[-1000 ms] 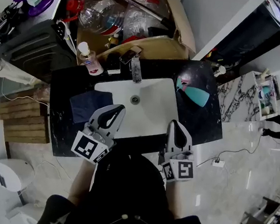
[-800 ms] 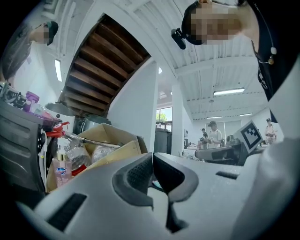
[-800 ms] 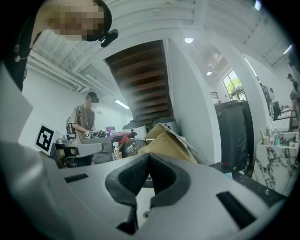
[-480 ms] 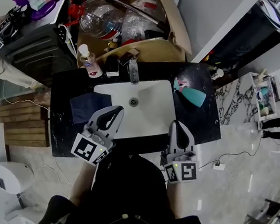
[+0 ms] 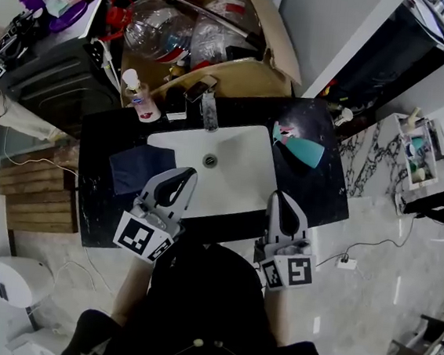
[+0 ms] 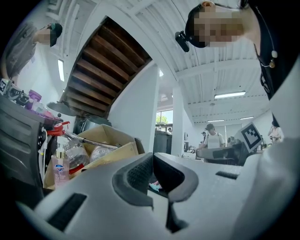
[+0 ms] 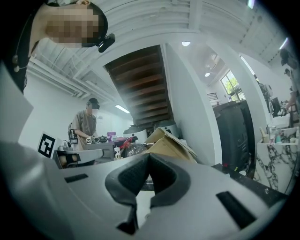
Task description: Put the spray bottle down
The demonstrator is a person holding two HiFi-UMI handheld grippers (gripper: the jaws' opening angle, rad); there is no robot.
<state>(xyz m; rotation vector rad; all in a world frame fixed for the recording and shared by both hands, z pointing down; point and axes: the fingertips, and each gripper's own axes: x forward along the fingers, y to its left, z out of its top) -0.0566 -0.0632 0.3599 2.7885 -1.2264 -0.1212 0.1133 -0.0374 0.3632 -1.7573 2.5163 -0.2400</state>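
Observation:
The teal spray bottle [image 5: 304, 149] lies on its side on the black counter [image 5: 323, 195], to the right of the white sink [image 5: 234, 174], with its white head toward the basin. My right gripper [image 5: 281, 203] hovers at the counter's front edge, well short of the bottle, its jaws shut and empty [image 7: 149, 157]. My left gripper [image 5: 174, 183] is over the sink's front left rim, also shut with nothing held [image 6: 153, 157]. A sliver of the teal bottle [image 6: 153, 187] shows through the gap behind its fingertips.
A dark blue cloth [image 5: 141, 168] lies on the counter left of the sink. The faucet [image 5: 210, 107] and a hand-soap bottle [image 5: 140, 93] stand at the back. Behind them are a cardboard box [image 5: 242, 64] of plastic bottles and a black crate [image 5: 51, 76].

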